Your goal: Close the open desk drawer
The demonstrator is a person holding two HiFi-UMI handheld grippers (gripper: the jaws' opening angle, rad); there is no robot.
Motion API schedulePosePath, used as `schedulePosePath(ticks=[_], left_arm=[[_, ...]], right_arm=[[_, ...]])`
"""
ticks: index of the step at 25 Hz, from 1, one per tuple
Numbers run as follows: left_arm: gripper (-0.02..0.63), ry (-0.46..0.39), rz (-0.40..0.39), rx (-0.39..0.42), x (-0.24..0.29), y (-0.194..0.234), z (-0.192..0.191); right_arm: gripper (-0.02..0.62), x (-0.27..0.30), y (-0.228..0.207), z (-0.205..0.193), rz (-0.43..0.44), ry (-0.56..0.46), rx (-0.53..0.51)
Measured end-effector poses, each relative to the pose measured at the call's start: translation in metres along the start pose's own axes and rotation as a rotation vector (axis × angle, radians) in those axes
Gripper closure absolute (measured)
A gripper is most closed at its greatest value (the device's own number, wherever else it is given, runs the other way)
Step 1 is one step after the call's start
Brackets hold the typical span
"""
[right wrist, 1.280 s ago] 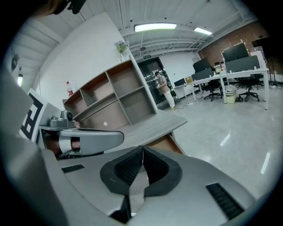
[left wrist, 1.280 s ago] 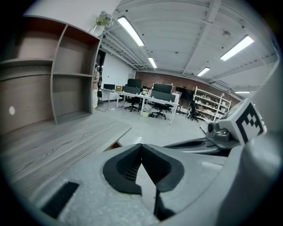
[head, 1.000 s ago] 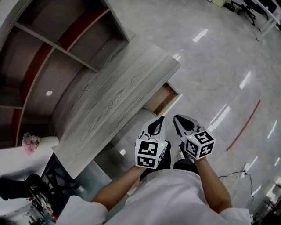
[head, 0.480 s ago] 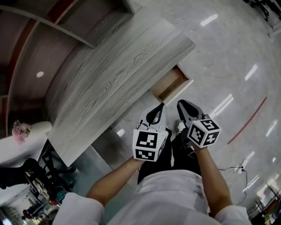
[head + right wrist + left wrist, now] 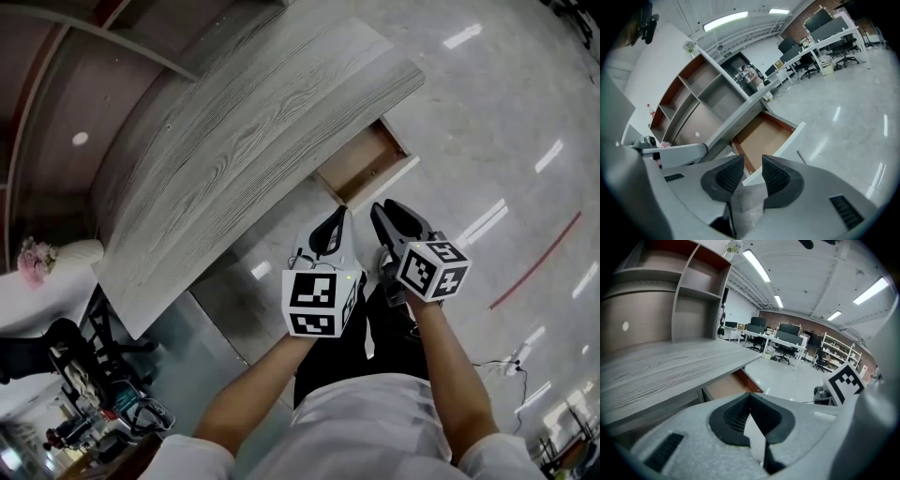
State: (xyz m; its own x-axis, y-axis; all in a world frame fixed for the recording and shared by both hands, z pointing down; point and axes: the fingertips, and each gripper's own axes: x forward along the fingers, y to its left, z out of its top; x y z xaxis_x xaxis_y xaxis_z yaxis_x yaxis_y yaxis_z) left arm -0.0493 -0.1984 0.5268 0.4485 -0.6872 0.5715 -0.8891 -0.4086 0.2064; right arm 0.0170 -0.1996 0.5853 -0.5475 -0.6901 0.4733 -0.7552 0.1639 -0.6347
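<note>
The desk drawer [image 5: 361, 167] stands pulled out from under the grey wood desk top [image 5: 253, 141], its brown inside empty and its white front facing the floor side. Both grippers hover side by side just short of the drawer front, touching nothing. My left gripper [image 5: 339, 216] is shut with nothing in it; in the left gripper view its pads [image 5: 736, 416] meet, and the drawer [image 5: 729, 385] shows ahead under the desk edge. My right gripper [image 5: 381, 210] is opening, a narrow empty gap between its pads [image 5: 776, 176], and it points at the drawer [image 5: 761, 138].
A tall brown shelf unit [image 5: 56, 112] stands on the back of the desk. Pink flowers [image 5: 36, 255] sit at far left. Glossy grey floor [image 5: 497, 112] with a red line [image 5: 534, 262] lies right of the desk. Office desks and chairs [image 5: 783, 341] stand far off.
Both grippers have come down and closer to the drawer front. The drawer has stayed open and has not moved.
</note>
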Motion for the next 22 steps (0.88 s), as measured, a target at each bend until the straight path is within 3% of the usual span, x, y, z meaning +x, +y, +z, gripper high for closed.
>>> schedulePosePath(ticks=[5,11,22], left_arm=[[0.604,0.008,0.011,0.003,0.008,-0.006,-0.006],[0.604,0.032,0.018,0.003,0.016,-0.007,-0.015],[0.604,0.033,0.067,-0.002,0.019,0.002,-0.017]], right_arm=[[0.487,0.008,-0.015,-0.006,0.014,-0.013,0.083],[0.432,0.022,-0.037,-0.012,0.038,-0.053,0.294],[0.379,0.049,-0.055,-0.02,0.077,-0.066,0.452]])
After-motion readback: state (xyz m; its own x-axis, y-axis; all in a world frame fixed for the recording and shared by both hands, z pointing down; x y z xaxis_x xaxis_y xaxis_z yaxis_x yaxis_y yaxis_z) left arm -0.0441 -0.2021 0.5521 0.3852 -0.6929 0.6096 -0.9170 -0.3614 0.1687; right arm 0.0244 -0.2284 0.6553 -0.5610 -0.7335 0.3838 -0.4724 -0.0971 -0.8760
